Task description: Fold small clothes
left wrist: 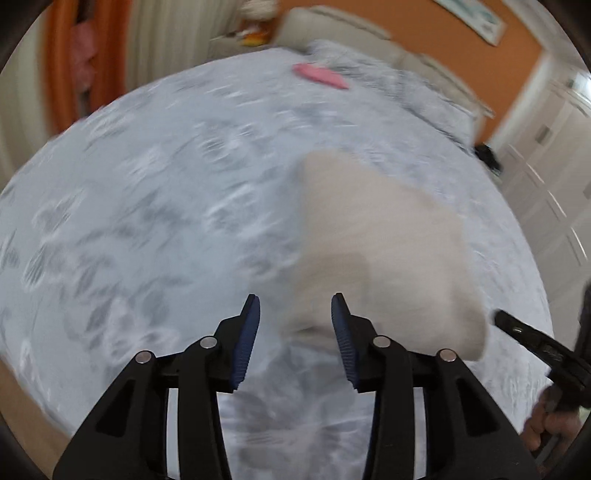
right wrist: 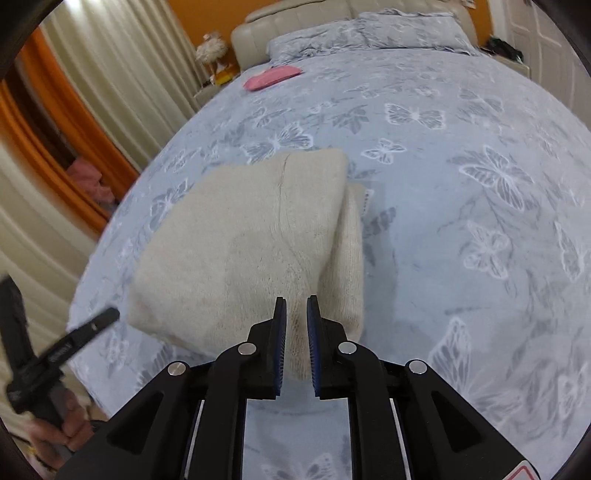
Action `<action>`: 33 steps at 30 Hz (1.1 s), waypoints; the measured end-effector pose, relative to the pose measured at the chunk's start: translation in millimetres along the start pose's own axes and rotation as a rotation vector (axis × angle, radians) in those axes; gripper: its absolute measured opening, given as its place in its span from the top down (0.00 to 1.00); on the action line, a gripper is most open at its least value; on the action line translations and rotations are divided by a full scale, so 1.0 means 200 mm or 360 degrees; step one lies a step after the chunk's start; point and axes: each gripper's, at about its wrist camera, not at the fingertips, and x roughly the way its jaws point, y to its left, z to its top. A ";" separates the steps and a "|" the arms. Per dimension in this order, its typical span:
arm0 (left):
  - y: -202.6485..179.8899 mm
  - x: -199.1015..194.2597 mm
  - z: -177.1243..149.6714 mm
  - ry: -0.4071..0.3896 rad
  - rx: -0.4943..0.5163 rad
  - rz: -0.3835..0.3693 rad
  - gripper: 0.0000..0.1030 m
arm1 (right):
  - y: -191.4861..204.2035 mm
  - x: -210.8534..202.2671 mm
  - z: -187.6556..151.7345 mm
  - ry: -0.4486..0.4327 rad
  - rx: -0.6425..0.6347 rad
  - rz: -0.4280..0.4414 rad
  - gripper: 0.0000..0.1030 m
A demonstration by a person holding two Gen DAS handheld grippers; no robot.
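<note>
A cream knitted garment (right wrist: pixel 251 236), folded over on itself, hangs just above a blue butterfly-print bedcover (right wrist: pixel 461 184). My right gripper (right wrist: pixel 296 306) is shut on its near corner, and the cloth is pinched between the blue pads. The left wrist view is blurred. In it my left gripper (left wrist: pixel 295 306) stands open, with the cream garment (left wrist: pixel 376 243) just beyond and to the right of its fingers and no pad pressing on it. One left finger (right wrist: pixel 98 321) shows beside the garment's left edge. The right gripper's finger (left wrist: pixel 517 326) shows at the garment's right edge.
A folded pink garment (right wrist: pixel 271 77) lies far up the bed near the pillows (right wrist: pixel 369 33) and padded headboard (right wrist: pixel 295 18). Curtains (right wrist: pixel 110 74) hang along the left side. White cupboard doors (left wrist: pixel 546 177) stand at the right. A hand (right wrist: pixel 55 428) holds the left gripper's handle.
</note>
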 end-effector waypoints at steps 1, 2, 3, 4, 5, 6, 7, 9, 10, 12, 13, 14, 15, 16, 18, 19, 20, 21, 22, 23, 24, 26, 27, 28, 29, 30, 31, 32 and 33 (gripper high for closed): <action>-0.06 0.06 0.02 0.0037 0.0072 0.0036 0.62 | 0.00 0.06 0.00 0.0053 -0.0011 -0.0024 0.92; -0.09 0.13 0.02 0.0099 0.0114 0.0084 0.62 | -0.02 0.16 -0.03 0.0144 -0.0020 -0.0068 0.92; -0.10 0.24 0.01 0.0198 0.0147 0.0137 0.60 | -0.03 0.22 -0.05 0.0205 -0.0024 -0.0092 0.92; -0.08 0.29 -0.02 0.0249 0.0147 0.0167 0.60 | -0.06 0.26 -0.07 0.0218 -0.0004 -0.0092 0.91; -0.06 0.37 -0.05 0.0307 0.0144 0.0192 0.58 | -0.07 0.24 -0.07 0.0205 0.0023 -0.0076 0.91; -0.05 0.37 -0.07 0.0302 0.0143 0.0184 0.58 | -0.07 0.20 -0.06 0.0187 0.0052 -0.0058 0.91; -0.05 0.35 -0.06 0.0285 0.0146 0.0171 0.58 | -0.07 0.14 -0.05 0.0154 0.0077 -0.0040 0.91; -0.06 0.22 -0.04 0.0206 0.0145 0.0132 0.58 | -0.06 0.01 -0.06 0.0080 0.0076 -0.0037 0.91; -0.06 0.16 -0.03 0.0166 0.0137 0.0124 0.57 | -0.06 -0.04 -0.06 0.0052 0.0067 -0.0051 0.91; -0.07 0.02 -0.02 0.0093 0.0121 0.0117 0.48 | -0.07 -0.15 -0.10 -0.0010 0.0074 -0.0088 0.89; -0.06 -0.03 -0.01 0.0068 0.0123 0.0125 0.35 | -0.07 -0.18 -0.11 -0.0022 0.0080 -0.0096 0.86; -0.07 -0.10 -0.01 0.0026 0.0136 0.0146 0.27 | -0.08 -0.23 -0.13 -0.0044 0.0082 -0.0116 0.85; -0.08 -0.18 -0.01 -0.0042 0.0174 0.0185 0.12 | -0.08 -0.25 -0.14 -0.0061 0.0072 -0.0135 0.80; -0.09 -0.22 -0.02 -0.0088 0.0206 0.0212 0.06 | -0.08 -0.28 -0.17 -0.0088 0.0047 -0.0174 0.68; -0.15 -0.33 -0.07 -0.0197 0.0336 0.0294 0.05 | -0.06 -0.32 -0.22 -0.0130 -0.0005 -0.0264 0.44; -0.16 -0.34 -0.08 -0.0202 0.0362 0.0307 0.05 | -0.06 -0.34 -0.25 -0.0158 -0.0026 -0.0317 0.35; -0.18 -0.35 -0.11 -0.0178 0.0387 0.0319 0.05 | -0.05 -0.35 -0.28 -0.0156 -0.0003 -0.0313 0.34; -0.17 -0.34 -0.11 -0.0161 0.0389 0.0318 0.05 | -0.06 -0.37 -0.29 -0.0156 0.0026 -0.0274 0.31; -0.17 -0.34 -0.13 -0.0146 0.0388 0.0320 0.05 | -0.05 -0.39 -0.31 -0.0167 0.0035 -0.0235 0.25; -0.17 -0.34 -0.14 -0.0134 0.0384 0.0320 0.05 | -0.04 -0.40 -0.32 -0.0179 0.0030 -0.0236 0.22; -0.17 -0.33 -0.16 -0.0111 0.0375 0.0322 0.05 | -0.02 -0.40 -0.34 -0.0194 0.0015 -0.0252 0.20; -0.18 -0.32 -0.20 -0.0071 0.0348 0.0312 0.05 | 0.02 -0.40 -0.35 -0.0175 -0.0014 -0.0274 0.20; -0.19 -0.31 -0.21 -0.0061 0.0344 0.0323 0.05 | 0.02 -0.39 -0.35 -0.0157 -0.0020 -0.0281 0.20; -0.20 -0.31 -0.22 -0.0060 0.0360 0.0357 0.05 | 0.02 -0.36 -0.35 -0.0125 -0.0017 -0.0288 0.20; -0.21 -0.30 -0.22 -0.0060 0.0370 0.0365 0.05 | 0.01 -0.36 -0.35 -0.0105 -0.0010 -0.0289 0.20; -0.21 -0.30 -0.23 -0.0061 0.0381 0.0360 0.05 | 0.00 -0.35 -0.35 -0.0086 0.0001 -0.0290 0.20; -0.22 -0.30 -0.23 -0.0062 0.0384 0.0362 0.05 | 0.00 -0.34 -0.36 -0.0072 0.0013 -0.0292 0.20; -0.22 -0.30 -0.24 -0.0061 0.0384 0.0372 0.05 | -0.01 -0.34 -0.35 -0.0063 0.0030 -0.0288 0.20; -0.22 -0.30 -0.24 -0.0063 0.0384 0.0371 0.05 | 0.00 -0.34 -0.37 -0.0066 0.0039 -0.0288 0.20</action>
